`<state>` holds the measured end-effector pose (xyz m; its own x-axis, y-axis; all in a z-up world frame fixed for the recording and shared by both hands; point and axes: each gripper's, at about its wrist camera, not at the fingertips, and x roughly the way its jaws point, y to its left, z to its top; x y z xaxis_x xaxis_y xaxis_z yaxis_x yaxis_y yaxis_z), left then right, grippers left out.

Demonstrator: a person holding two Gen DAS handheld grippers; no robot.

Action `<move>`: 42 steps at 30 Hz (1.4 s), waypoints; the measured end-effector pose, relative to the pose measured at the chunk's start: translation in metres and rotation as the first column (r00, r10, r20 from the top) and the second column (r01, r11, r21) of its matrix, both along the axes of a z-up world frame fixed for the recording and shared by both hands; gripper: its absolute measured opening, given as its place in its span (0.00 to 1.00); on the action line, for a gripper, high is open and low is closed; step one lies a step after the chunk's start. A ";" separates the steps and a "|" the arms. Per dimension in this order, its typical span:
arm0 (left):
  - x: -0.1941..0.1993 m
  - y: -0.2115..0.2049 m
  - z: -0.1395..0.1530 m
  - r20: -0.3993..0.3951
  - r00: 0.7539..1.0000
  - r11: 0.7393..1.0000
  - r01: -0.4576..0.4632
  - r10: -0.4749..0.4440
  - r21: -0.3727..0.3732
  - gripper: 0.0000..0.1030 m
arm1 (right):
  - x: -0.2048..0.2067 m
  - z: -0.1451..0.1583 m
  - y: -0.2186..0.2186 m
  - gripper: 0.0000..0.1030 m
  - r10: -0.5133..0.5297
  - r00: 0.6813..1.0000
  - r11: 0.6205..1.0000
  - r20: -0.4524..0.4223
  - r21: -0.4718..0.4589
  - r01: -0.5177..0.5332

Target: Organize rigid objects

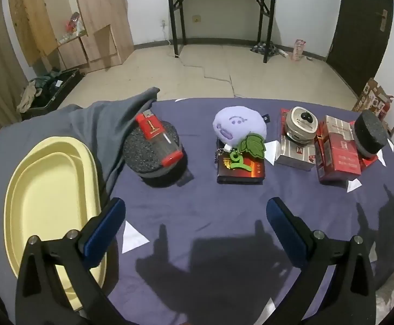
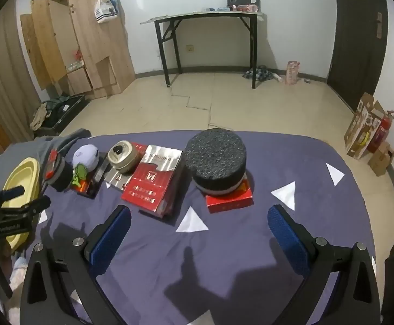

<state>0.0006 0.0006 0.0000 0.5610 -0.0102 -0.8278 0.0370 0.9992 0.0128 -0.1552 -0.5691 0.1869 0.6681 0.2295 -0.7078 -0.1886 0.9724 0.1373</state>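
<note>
Left gripper fingers spread above purple cloth, right gripper fingers spread, yellow tray at left, black foam puck atop red box

The right tongs hang wide apart, empty, over the purple-clothed table. Ahead, a black round foam puck sits atop a flat red box. Left of it lie a red-and-silver carton, a beige round tin, and a pale yellow oval plastic tray.
</note>
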 end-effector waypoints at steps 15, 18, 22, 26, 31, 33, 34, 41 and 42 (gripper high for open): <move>-0.003 -0.001 0.012 0.022 1.000 1.000 -0.010 0.009 0.021 1.00 | -0.007 0.005 -0.001 1.00 0.019 0.999 0.998 0.026 -0.058 -0.017; -0.003 0.000 0.011 0.043 0.999 0.999 -0.001 0.000 0.034 1.00 | -0.006 0.004 -0.001 1.00 0.020 1.000 0.998 0.015 -0.060 -0.020; -0.003 0.000 0.011 0.034 0.999 1.000 -0.007 0.006 0.028 1.00 | -0.004 0.001 0.000 1.00 0.030 0.999 0.997 0.011 -0.068 -0.029; -0.003 0.000 0.012 0.044 0.999 0.999 -0.004 0.002 0.038 1.00 | -0.004 0.001 0.000 1.00 0.029 1.000 0.997 0.011 -0.069 -0.028; -0.003 0.003 0.012 0.038 0.999 0.999 -0.008 0.006 0.035 1.00 | -0.003 -0.001 0.000 1.00 0.031 0.999 0.997 0.011 -0.075 -0.030; -0.004 0.004 0.011 0.042 0.999 0.999 -0.008 0.006 0.036 1.00 | -0.002 -0.001 -0.001 1.00 0.031 0.999 0.996 0.009 -0.079 -0.030; -0.004 0.003 0.011 0.042 0.999 0.999 -0.007 0.005 0.038 1.00 | -0.002 -0.002 -0.001 1.00 0.030 1.000 0.996 0.008 -0.079 -0.030; -0.006 -0.002 0.012 0.066 0.998 0.998 0.010 -0.015 0.062 1.00 | 0.003 -0.002 -0.003 1.00 0.016 1.000 0.997 -0.005 -0.076 -0.016; -0.006 -0.002 0.012 0.066 0.998 0.998 0.012 -0.016 0.060 1.00 | 0.004 -0.001 -0.003 1.00 0.013 1.000 0.997 -0.006 -0.071 -0.013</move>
<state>-0.0056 -0.0015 0.0124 0.6152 0.0300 -0.7878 0.0483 0.9960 0.0757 -0.1508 -0.5724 0.1859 0.6617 0.1870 -0.7260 -0.2008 0.9772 0.0687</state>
